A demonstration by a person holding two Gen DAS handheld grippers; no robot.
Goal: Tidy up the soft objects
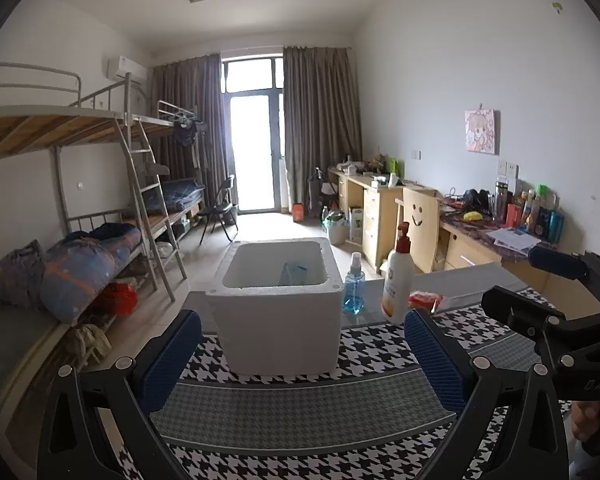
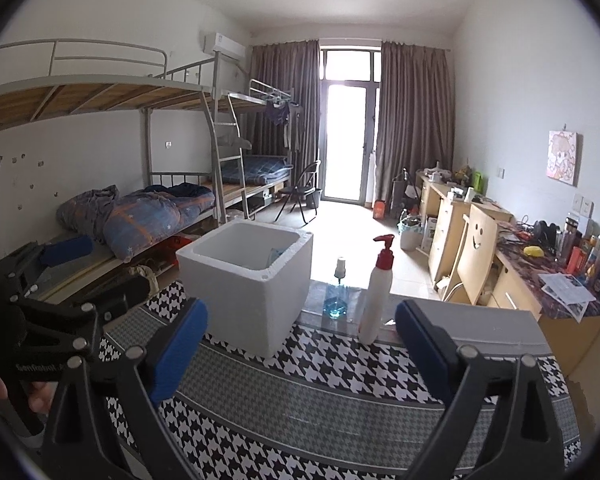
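Observation:
A white foam box [image 1: 276, 320] stands open-topped on the houndstooth cloth [image 1: 300, 412], straight ahead of my left gripper [image 1: 300, 356]. A pale blue soft pack [image 1: 294, 274] lies inside it. My left gripper is open with nothing between its blue pads. In the right wrist view the box [image 2: 248, 292] sits ahead and to the left of my right gripper [image 2: 300, 354], which stands wide open and empty. The blue pack [image 2: 278, 256] peeks over the box's rim. A red-orange packet [image 1: 424, 300] lies behind the lotion bottle. Each gripper shows in the other's view, beside it.
A blue spray bottle [image 1: 354, 286] and a white pump bottle with a red top [image 1: 398, 280] stand right of the box. A grey board [image 2: 480, 328] lies at the table's far right. Bunk beds [image 2: 140, 208] line the left wall, cluttered desks [image 2: 540, 276] the right.

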